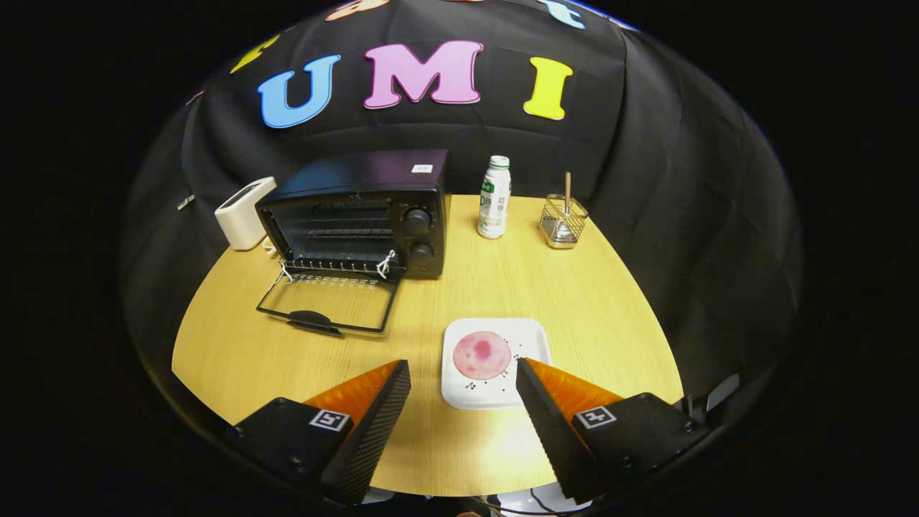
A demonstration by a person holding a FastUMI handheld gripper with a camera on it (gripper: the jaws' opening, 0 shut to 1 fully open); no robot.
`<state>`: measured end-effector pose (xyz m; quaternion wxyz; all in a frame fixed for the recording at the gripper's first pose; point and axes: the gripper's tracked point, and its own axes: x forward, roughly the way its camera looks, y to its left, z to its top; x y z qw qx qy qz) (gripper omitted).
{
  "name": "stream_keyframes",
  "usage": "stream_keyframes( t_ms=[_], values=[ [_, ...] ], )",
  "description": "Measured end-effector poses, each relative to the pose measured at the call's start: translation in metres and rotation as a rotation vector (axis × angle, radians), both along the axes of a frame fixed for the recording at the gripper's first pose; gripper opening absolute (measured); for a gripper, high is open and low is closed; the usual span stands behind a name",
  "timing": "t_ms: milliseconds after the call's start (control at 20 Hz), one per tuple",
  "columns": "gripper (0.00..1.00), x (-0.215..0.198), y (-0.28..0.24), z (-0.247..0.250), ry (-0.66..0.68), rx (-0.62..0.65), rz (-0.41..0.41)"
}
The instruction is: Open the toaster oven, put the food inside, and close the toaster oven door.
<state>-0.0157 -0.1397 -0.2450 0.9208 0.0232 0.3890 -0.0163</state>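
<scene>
Oven (359, 215) door (327, 305) already lying flat open on the table (574, 287), so judging the food step in hand. Hovering gripper (463, 373) with jaws wide apart, holding and touching nothing. Food (482, 355) sitting on plate (459, 391) just ahead, between the fingertips. Next: probably lowering, closing on the food, carrying toward the oven.

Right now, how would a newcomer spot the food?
On the round wooden table, nearer than the open toaster oven, sits a white square plate. The food is the flat pink disc on it, just ahead of the open tongs.
</scene>
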Motion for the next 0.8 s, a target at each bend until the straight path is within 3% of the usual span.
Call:
stream_keyframes(
  t_ms=[300, 800],
  values=[
    [0.98, 0.020, -0.052, -0.038, 0.156, 0.126, -0.020],
    [0.99, 0.027, -0.112, -0.124, 0.386, 0.120, 0.065]
  ],
)
